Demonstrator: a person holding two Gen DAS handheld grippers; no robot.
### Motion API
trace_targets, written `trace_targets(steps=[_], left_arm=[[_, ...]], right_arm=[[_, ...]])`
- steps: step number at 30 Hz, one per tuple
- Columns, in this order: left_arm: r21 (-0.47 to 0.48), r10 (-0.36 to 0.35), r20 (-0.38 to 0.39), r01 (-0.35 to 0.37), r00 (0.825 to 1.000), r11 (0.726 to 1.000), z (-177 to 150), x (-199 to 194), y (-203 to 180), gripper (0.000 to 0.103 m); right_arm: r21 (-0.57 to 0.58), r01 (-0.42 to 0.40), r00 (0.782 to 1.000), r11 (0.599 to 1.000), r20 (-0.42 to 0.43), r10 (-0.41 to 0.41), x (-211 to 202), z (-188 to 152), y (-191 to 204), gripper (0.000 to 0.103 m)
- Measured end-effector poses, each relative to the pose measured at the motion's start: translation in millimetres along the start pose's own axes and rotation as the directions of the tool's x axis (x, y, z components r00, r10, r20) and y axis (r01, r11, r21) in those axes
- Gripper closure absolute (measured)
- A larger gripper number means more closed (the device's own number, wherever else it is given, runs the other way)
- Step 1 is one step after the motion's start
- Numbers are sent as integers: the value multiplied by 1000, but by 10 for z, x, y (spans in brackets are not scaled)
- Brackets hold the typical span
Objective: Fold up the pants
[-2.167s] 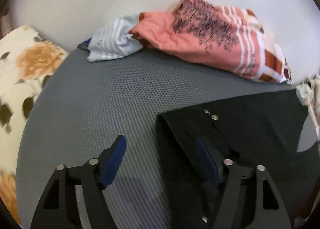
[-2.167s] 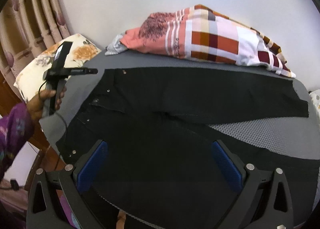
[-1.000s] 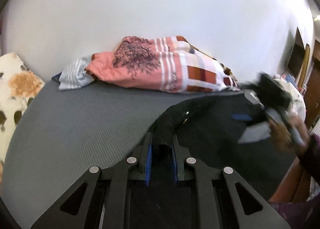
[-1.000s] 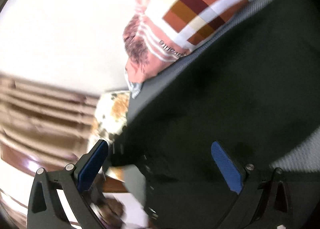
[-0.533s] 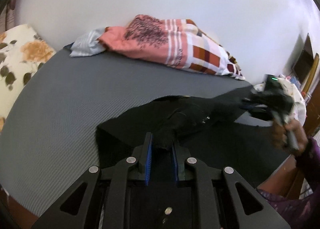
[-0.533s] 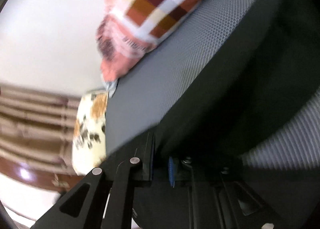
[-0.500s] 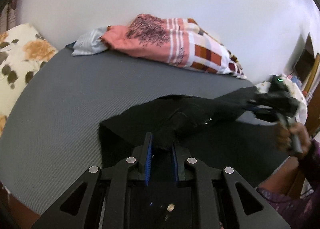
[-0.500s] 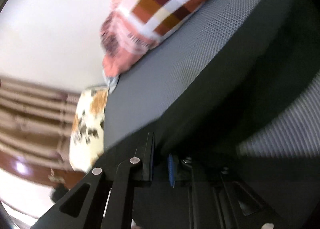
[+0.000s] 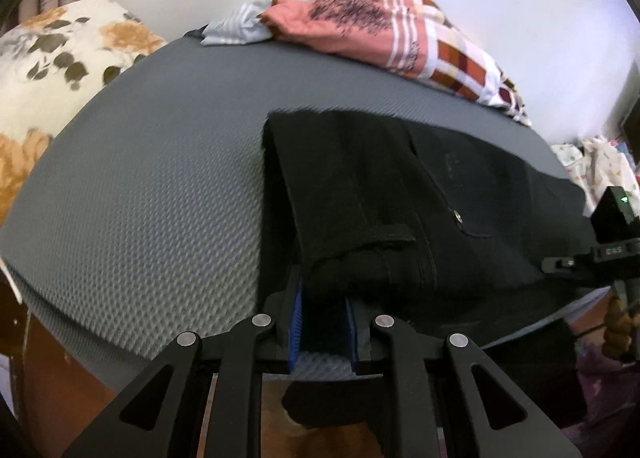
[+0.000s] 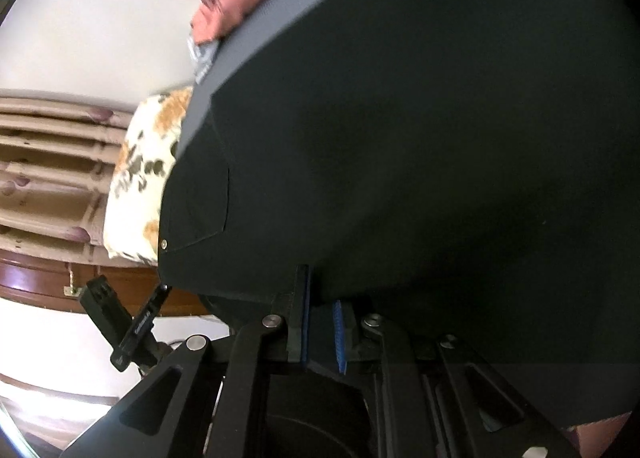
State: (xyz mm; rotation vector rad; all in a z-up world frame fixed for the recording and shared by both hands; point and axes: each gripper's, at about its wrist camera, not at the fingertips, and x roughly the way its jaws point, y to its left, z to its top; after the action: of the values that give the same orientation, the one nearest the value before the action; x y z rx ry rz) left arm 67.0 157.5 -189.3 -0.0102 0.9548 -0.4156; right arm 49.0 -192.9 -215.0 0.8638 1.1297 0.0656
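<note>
While the black denim pants (image 9: 400, 193) are pinched by left gripper (image 9: 323, 328) and right gripper (image 10: 322, 332) near the grey mattress (image 9: 152, 177) front edge, one lengthwise fold appears done; crosswise folds remain.

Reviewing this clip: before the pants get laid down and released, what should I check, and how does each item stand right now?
1. Left gripper shut on the black pants: ok, fabric sits between its blue pads.
2. Right gripper shut on the pants: ok, cloth runs between the pads.
3. Halves of the pants stacked: ok at the waist end; hem end cannot tell.
4. Pants fully on the grey textured mat: not ok, the gripped edge hangs past the near rim.
5. Room beside the pink and checked bedding: ok, bare mat lies between.
</note>
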Motion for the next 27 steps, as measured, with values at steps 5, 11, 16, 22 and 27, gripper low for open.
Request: trace_targets(steps=[5,11,16,22,27], left_arm=[[12,106,22,-106,994,994,-60,9,75,80],[-90,267,95,-259,959,962,-47,-287,399,47],[-94,234,235,-218,943,972,169,-770,222,45],[117,43,198,-67,979,991,320,-516,-550,27],[252,13,61,-28,998,967,112,8,-980,27]], right_arm=[[-15,11,1000,1000,3,-11,-29,-24,21,93],[-43,-1,1000,999,-26,0,-33,-155,72,94],[-30,-106,993,994,-61,104,-2,-200,53,93],[47,-165,984,985,76,161,-360,-122,-250,88],[192,-263,934,946,297,200,-858,11,-849,65]])
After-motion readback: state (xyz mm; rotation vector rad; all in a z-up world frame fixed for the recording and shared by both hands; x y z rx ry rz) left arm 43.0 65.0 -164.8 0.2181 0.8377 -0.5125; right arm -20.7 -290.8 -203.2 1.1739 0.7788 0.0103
